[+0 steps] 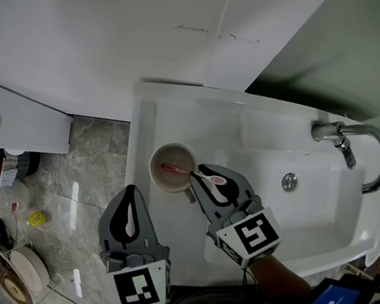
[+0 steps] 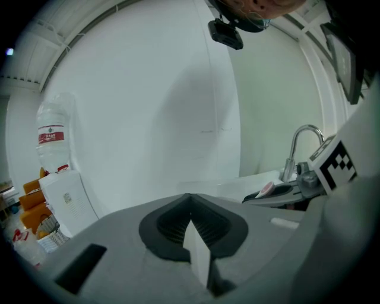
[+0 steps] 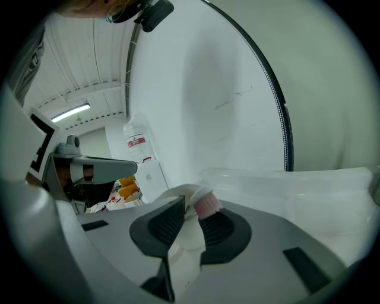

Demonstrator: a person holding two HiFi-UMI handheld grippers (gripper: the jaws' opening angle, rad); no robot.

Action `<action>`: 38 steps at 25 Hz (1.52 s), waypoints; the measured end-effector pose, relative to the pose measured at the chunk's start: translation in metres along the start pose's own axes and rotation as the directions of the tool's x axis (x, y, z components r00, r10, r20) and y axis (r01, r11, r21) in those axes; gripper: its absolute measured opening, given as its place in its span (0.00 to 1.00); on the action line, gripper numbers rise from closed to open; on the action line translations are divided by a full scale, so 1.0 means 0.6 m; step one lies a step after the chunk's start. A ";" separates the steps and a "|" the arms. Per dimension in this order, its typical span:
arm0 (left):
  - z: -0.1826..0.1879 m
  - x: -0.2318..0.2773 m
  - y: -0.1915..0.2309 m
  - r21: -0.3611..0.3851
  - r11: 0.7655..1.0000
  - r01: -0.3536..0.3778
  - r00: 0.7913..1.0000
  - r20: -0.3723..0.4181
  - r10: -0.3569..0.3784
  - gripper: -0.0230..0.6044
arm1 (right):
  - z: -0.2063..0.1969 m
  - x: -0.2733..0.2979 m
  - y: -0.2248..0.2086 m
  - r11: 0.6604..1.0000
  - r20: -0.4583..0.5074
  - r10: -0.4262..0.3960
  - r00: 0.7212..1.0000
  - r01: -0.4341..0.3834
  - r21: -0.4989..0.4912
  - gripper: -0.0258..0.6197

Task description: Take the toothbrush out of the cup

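Observation:
A cream cup (image 1: 156,159) stands on the left ledge of the white sink (image 1: 191,115). A toothbrush (image 1: 192,174) leans out of it, red bristles down in the cup and its pink end (image 3: 208,205) raised toward me. My right gripper (image 1: 212,174) has its jaws on either side of that pink end; in the right gripper view the end lies against the right pad, with a gap to the left one. My left gripper (image 1: 132,190) hangs left of the sink over the floor, jaws together and empty.
A chrome faucet (image 1: 362,147) and the basin's drain (image 1: 289,181) lie to the right of the cup. On the grey floor at left are a white appliance (image 1: 18,118), a water bottle (image 2: 54,136), stacked bowls (image 1: 19,274) and small clutter.

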State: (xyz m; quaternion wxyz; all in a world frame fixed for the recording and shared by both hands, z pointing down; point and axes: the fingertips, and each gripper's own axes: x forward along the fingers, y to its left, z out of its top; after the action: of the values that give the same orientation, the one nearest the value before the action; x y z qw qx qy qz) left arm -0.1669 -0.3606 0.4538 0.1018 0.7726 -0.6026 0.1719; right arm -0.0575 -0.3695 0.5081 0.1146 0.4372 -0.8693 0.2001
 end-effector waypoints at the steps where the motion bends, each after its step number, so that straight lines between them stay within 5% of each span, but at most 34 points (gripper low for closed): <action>1: 0.002 -0.001 -0.001 0.002 1.000 0.001 1.000 0.002 -0.001 0.05 | 0.002 -0.001 0.002 1.000 0.000 0.003 1.000 -0.003 -0.007 0.15; 21: 0.046 -0.059 -0.014 0.018 1.000 -0.016 0.996 0.084 0.014 0.05 | 0.042 -0.049 0.034 0.996 0.049 -0.012 0.999 0.016 -0.089 0.10; 38: 0.161 -0.183 -0.067 0.032 0.998 -0.051 0.961 0.275 0.040 0.05 | 0.197 -0.180 0.106 0.977 0.260 0.038 0.965 0.018 -0.211 0.10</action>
State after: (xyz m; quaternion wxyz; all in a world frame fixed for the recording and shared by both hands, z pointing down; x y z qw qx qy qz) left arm -0.1381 -0.2872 0.3243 -0.0018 0.7769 -0.6248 0.0772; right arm -0.0479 -0.3109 0.3463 0.0432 0.4407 -0.8954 0.0472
